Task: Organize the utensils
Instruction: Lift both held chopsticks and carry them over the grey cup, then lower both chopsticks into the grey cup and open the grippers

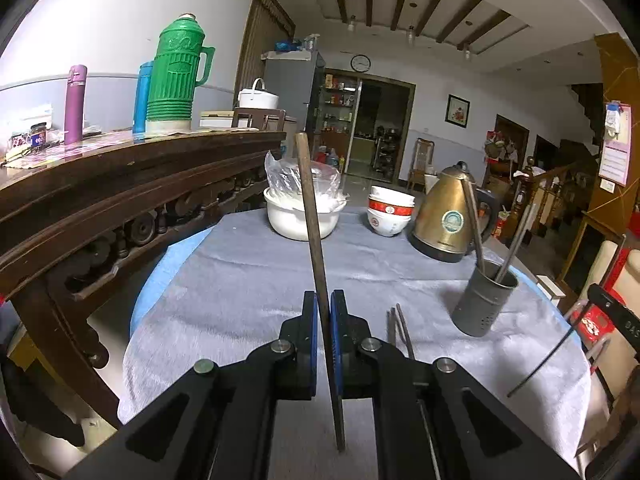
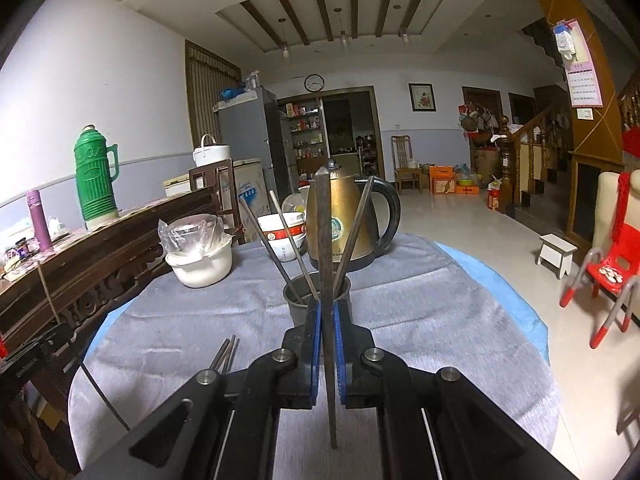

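My left gripper point(image 1: 324, 300) is shut on a dark wooden chopstick point(image 1: 310, 208) that stands upright above the grey cloth. A grey perforated utensil holder point(image 1: 482, 304) with three chopsticks in it stands to its right. My right gripper point(image 2: 327, 312) is shut on another dark chopstick point(image 2: 325, 240), held upright just in front of the holder point(image 2: 298, 310). A pair of chopsticks point(image 1: 400, 326) lies on the cloth left of the holder; it also shows in the right wrist view point(image 2: 226, 354). The right gripper's body point(image 1: 612, 312) shows at the right edge of the left wrist view.
On the round table's grey cloth point(image 1: 240, 280) stand a white pot with a plastic bag point(image 1: 298, 220), stacked bowls point(image 1: 390, 212) and a brass kettle point(image 1: 442, 216). A dark carved sideboard point(image 1: 120, 184) with a green thermos point(image 1: 176, 76) is at the left. A red child's chair point(image 2: 612, 268) stands at the right.
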### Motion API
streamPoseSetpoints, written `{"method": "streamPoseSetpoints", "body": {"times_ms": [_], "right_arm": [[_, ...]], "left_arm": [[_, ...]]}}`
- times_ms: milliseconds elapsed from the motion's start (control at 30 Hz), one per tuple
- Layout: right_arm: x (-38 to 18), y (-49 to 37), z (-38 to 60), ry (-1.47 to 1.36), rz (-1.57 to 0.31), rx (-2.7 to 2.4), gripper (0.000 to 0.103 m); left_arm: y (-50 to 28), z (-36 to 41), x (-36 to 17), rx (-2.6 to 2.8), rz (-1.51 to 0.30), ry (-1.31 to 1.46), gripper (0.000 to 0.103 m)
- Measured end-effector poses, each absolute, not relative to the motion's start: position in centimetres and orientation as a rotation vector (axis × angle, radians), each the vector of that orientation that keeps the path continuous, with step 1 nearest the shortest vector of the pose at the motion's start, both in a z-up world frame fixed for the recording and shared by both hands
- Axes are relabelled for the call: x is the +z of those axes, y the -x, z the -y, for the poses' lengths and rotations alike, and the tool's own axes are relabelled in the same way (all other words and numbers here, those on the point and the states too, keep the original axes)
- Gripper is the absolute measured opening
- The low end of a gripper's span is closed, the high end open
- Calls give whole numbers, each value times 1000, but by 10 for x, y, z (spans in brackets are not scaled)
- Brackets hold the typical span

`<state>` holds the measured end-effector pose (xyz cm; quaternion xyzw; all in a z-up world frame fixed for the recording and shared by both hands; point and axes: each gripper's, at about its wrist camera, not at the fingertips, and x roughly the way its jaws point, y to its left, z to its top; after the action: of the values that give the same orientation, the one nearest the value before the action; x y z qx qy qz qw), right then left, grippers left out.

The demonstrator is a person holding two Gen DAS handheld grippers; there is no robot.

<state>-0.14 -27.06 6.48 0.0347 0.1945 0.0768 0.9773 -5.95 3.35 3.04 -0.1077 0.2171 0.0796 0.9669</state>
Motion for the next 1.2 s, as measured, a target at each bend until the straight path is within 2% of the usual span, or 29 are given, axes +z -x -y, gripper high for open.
{"method": "streamPoseSetpoints", "body": {"times_ms": [700, 1200], "right_arm": [[75, 7, 279, -116, -369, 179, 7], [85, 1, 274, -133, -373, 210, 7]], "left_arm": [[67, -31, 48, 155, -410, 245, 5], [57, -45, 70, 105, -383, 394, 5]]}}
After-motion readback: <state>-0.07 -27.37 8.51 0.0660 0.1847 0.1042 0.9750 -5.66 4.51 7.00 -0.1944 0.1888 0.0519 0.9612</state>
